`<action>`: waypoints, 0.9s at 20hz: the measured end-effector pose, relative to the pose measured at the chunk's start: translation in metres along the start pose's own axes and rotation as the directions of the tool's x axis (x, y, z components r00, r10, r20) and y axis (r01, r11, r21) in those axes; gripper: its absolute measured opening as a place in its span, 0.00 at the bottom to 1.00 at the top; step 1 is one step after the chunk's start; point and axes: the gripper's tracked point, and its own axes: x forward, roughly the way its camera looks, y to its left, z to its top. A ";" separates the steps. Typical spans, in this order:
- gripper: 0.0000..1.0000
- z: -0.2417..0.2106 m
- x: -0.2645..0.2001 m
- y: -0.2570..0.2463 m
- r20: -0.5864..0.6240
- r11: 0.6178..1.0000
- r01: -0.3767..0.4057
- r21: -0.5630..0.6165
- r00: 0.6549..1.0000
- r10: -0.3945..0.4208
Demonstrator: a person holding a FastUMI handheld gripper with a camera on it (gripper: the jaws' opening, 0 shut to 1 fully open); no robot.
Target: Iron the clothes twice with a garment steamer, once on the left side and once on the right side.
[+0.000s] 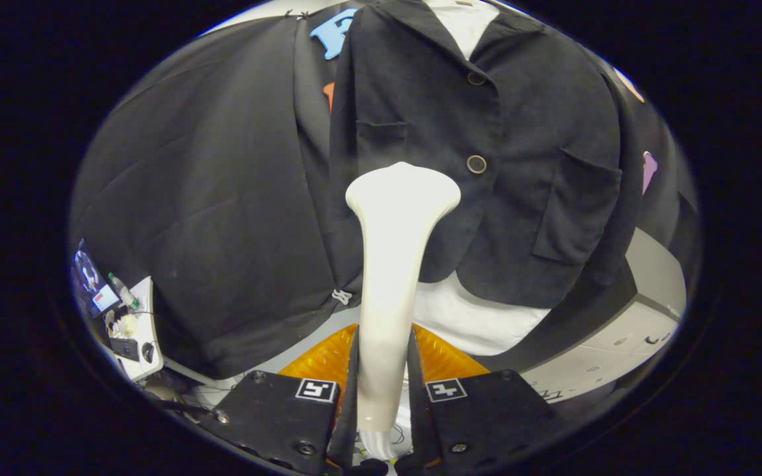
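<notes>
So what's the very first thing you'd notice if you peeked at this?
The tall white steamer jumps out first: it stands up between the gripper's two fingers, which are shut on its handle, with its wide head just in front of the clothes. Right beyond it hangs a dark jacket with two round buttons, worn over a white shirt that peeks out at the collar and below the hem. Something bright orange glows low down, just behind the fingers.

The gripper clamps both fingers on the steamer handle, pointing it up toward the jacket.
</notes>
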 end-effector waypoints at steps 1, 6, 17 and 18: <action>0.36 -0.005 -0.004 -0.005 -0.002 1.000 0.001 0.006 1.000 -0.001; 0.36 -0.026 -0.028 -0.039 -0.001 0.999 0.012 0.042 1.000 -0.012; 0.36 -0.108 -0.141 -0.167 0.028 0.979 0.111 0.168 0.993 -0.118; 0.36 -0.119 -0.154 -0.179 0.029 0.976 0.116 0.184 0.992 -0.124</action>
